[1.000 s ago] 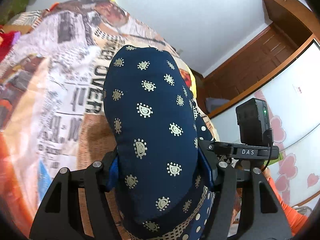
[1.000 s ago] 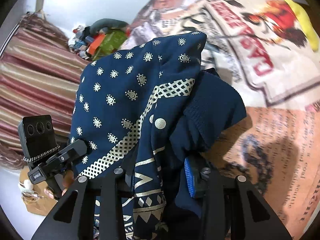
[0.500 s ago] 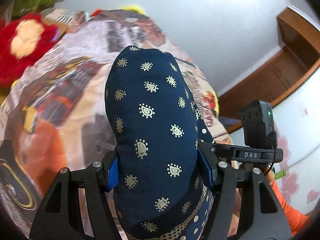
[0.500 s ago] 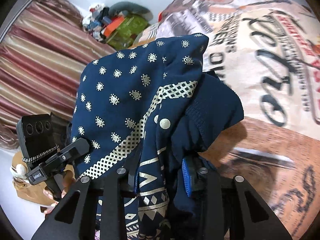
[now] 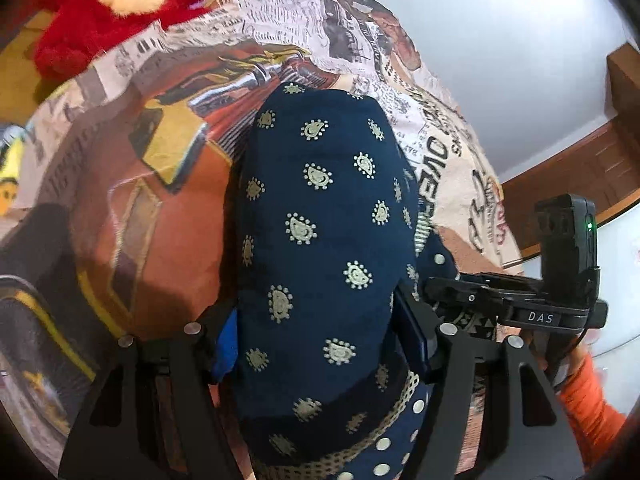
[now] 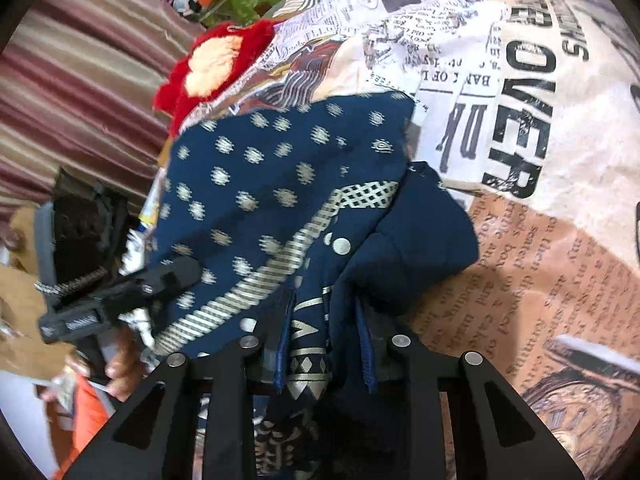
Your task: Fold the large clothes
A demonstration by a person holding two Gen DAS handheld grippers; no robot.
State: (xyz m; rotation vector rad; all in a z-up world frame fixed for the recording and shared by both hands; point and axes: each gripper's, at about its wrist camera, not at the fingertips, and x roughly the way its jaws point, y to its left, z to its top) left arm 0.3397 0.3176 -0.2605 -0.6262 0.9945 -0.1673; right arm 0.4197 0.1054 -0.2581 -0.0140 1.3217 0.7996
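The left gripper (image 5: pixel 316 344) holds a thick fold of the navy garment (image 5: pixel 320 240) (gold motifs), long axis running forward from the tongs. The right gripper (image 6: pixel 324 344), closing, pinches the garment above the printed bedspread (image 6: pixel 540 240).

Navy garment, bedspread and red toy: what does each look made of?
Navy garment: thin woven cloth, matte, with printed gold motifs; it drapes softly between the gripper fingers.
Bedspread: smooth printed fabric, slight sheen, with newspaper-style lettering.
Red toy: fuzzy plush, judging by its shaggy pile. Exact fibres can't be told.
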